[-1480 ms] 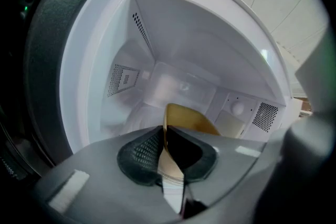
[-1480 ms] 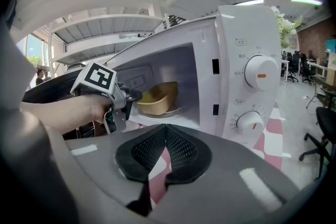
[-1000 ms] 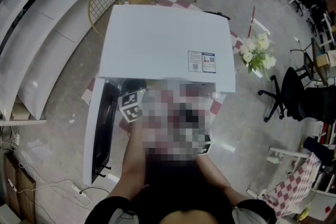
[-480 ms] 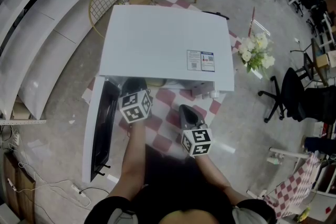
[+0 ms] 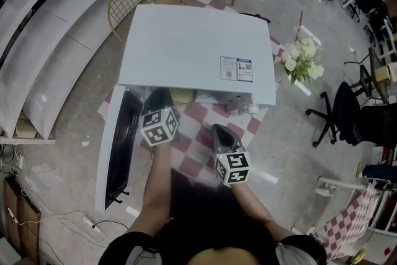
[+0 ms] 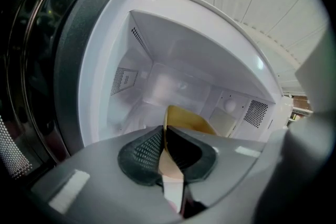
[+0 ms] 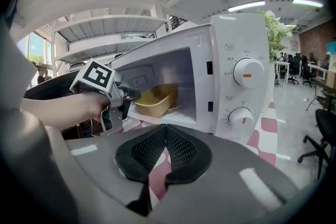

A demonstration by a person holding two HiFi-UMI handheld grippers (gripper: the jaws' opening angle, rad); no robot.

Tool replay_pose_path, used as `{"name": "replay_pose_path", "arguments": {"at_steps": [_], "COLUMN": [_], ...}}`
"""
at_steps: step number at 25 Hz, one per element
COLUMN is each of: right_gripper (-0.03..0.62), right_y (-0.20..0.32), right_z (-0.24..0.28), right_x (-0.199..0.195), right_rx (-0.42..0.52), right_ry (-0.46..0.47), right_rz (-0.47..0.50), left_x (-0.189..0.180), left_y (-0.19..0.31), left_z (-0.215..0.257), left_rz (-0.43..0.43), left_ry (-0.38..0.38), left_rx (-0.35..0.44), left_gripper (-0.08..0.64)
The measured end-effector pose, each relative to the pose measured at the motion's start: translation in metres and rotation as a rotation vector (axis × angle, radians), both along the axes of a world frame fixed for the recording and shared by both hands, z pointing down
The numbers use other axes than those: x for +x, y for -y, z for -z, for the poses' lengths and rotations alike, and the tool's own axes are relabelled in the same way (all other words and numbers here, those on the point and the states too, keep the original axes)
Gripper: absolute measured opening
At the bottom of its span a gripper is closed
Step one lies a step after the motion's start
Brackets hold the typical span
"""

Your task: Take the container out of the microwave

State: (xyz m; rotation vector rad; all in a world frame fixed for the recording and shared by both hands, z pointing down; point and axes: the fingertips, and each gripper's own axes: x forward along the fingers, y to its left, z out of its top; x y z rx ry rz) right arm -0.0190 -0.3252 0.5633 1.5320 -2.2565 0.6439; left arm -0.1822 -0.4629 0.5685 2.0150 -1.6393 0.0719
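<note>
Yellow container (image 7: 155, 98) sits inside microwave (image 5: 192, 53) cavity. L hand-held gripper (image 6: 165, 132) is clamped on its near rim. R hand-held gripper (image 7: 166, 136) is closed, empty, hovering outside in front.

Risks: one-sided pinch on a thin rim, so container could tilt or slip when pulled, esp. if it drags on cavity floor or catches the front lip. Contents not visible. Door (image 5: 118, 152) stands open at L, close by L forearm; could get bumped.

Room: cavity ceiling + side walls well apart from container. Exit path back over checked cloth (image 5: 197, 113) looks free. Control panel (image 7: 244, 86) bounds R side.
</note>
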Motion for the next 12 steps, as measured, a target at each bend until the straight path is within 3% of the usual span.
{"name": "replay_pose_path", "arguments": {"at_steps": [12], "right_gripper": [0.0], "right_y": [-0.011], "right_z": [0.002], "right_x": [0.006], "right_rx": [0.012], "right_ry": [0.007], "right_rz": [0.019], "left_x": [0.001], "left_y": [-0.018], "left_z": [0.004], "left_rz": [0.023], "left_ry": [0.004], "left_rx": [0.007], "left_gripper": [0.026]}}
